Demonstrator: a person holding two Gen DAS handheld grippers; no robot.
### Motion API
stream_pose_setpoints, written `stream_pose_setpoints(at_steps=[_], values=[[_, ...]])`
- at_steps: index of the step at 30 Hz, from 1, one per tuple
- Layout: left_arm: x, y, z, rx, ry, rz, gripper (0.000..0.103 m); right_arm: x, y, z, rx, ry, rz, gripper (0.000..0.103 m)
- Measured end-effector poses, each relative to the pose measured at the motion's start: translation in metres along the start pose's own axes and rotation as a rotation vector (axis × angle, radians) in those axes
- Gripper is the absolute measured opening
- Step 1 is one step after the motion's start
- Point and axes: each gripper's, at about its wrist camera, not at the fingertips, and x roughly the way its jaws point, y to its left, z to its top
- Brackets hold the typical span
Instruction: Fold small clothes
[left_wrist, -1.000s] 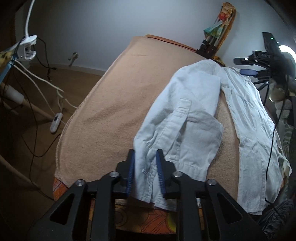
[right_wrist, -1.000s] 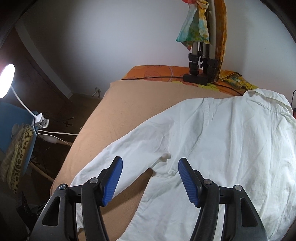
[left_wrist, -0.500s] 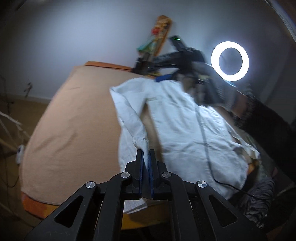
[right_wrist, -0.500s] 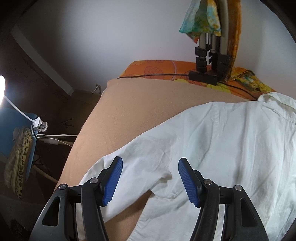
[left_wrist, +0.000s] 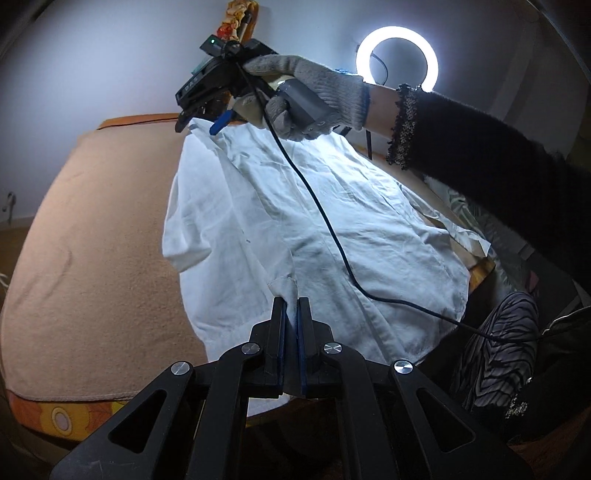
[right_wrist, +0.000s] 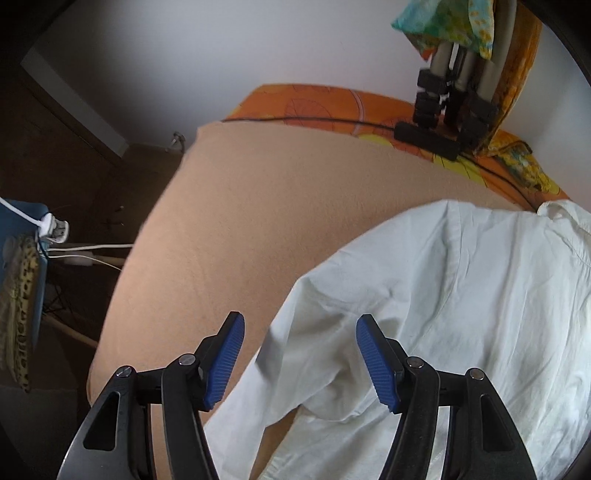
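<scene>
Folding the sleeve across the shirt (left_wrist: 332, 229) goes best if the left gripper (left_wrist: 290, 314), clenched on the cuff just ahead of its tips, carries the cloth low and taut over the body. The right gripper (right_wrist: 299, 354) is narrowing its jaws above the shoulder with nothing pinched yet; it should press the fold line down. The shirt lies spread on the tan towel (right_wrist: 236, 221) covering the worktop. Against a second ago, the cuff is now firmly clamped and the sleeve has been drawn inward over the shirt.
</scene>
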Motion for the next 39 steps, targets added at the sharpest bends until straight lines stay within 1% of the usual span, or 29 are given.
stream_pose_setpoints(at_steps=[2, 3, 4, 5, 6, 8, 9, 12, 14, 18, 22, 25, 27, 29, 30, 31, 32, 33, 35, 37, 39], values=[[-0.002, 0.002, 0.001, 0.002, 0.0, -0.004, 0.004, 0.007, -0.002, 0.0, 0.003, 0.016, -0.019, 0.049], [-0.003, 0.001, 0.001, 0.001, 0.0, -0.009, 0.004, 0.01, -0.002, 0.001, 0.001, 0.024, -0.025, 0.045], [-0.002, 0.0, 0.002, 0.001, 0.001, -0.012, 0.004, 0.011, -0.003, 0.0, -0.004, 0.027, -0.032, 0.035], [-0.003, 0.0, 0.002, 0.002, 0.003, -0.016, 0.004, 0.012, -0.002, 0.0, -0.015, 0.026, -0.051, 0.021], [-0.003, -0.001, 0.003, 0.007, 0.005, -0.02, 0.004, 0.011, -0.002, -0.001, -0.024, 0.02, -0.07, 0.018], [-0.003, -0.008, 0.006, 0.033, 0.003, -0.02, 0.004, 0.004, -0.007, -0.002, -0.01, -0.002, -0.064, 0.003], [-0.003, -0.01, 0.007, 0.045, 0.002, -0.022, 0.004, -0.002, -0.012, -0.003, 0.005, -0.016, -0.055, 0.002], [0.002, -0.021, 0.007, 0.082, 0.011, -0.025, 0.004, -0.019, -0.032, -0.006, 0.048, -0.062, -0.035, 0.001], [0.009, -0.029, 0.004, 0.103, 0.032, -0.027, 0.004, -0.028, -0.047, -0.012, 0.076, -0.075, -0.031, 0.0], [0.02, -0.048, -0.003, 0.18, 0.068, -0.024, 0.004, -0.036, -0.075, -0.03, 0.111, -0.089, -0.026, 0.0], [0.027, -0.061, -0.006, 0.235, 0.084, -0.014, 0.004, -0.036, -0.097, -0.046, 0.159, -0.101, -0.008, 0.0], [0.035, -0.065, -0.008, 0.255, 0.105, -0.009, 0.004, -0.031, -0.109, -0.055, 0.186, -0.098, -0.018, 0.0], [0.039, -0.067, -0.01, 0.267, 0.118, 0.001, 0.004, -0.029, -0.115, -0.059, 0.192, -0.102, 0.001, 0.0], [0.042, -0.069, -0.012, 0.277, 0.132, 0.011, 0.004, -0.027, -0.116, -0.06, 0.181, -0.095, 0.015, 0.007], [0.043, -0.071, -0.013, 0.283, 0.137, 0.017, 0.005, -0.026, -0.115, -0.061, 0.169, -0.089, 0.002, 0.012], [0.043, -0.073, -0.014, 0.29, 0.142, 0.023, 0.007, -0.027, -0.114, -0.062, 0.155, -0.087, -0.01, 0.028], [0.042, -0.074, -0.015, 0.294, 0.148, 0.029, 0.013, -0.032, -0.113, -0.064, 0.142, -0.099, -0.027, 0.038], [0.04, -0.076, -0.016, 0.296, 0.148, 0.025, 0.015, -0.037, -0.111, -0.066, 0.132, -0.109, -0.039, 0.038], [0.03, -0.076, -0.019, 0.294, 0.122, 0.009, 0.016, -0.048, -0.111, -0.07, 0.113, -0.116, -0.037, 0.037], [0.02, -0.069, -0.019, 0.264, 0.097, -0.006, 0.016, -0.065, -0.111, -0.079, 0.1, -0.125, -0.035, 0.038], [0.012, -0.058, -0.018, 0.216, 0.072, 0.007, 0.016, -0.084, -0.11, -0.091, 0.085, -0.141, -0.016, 0.038]])
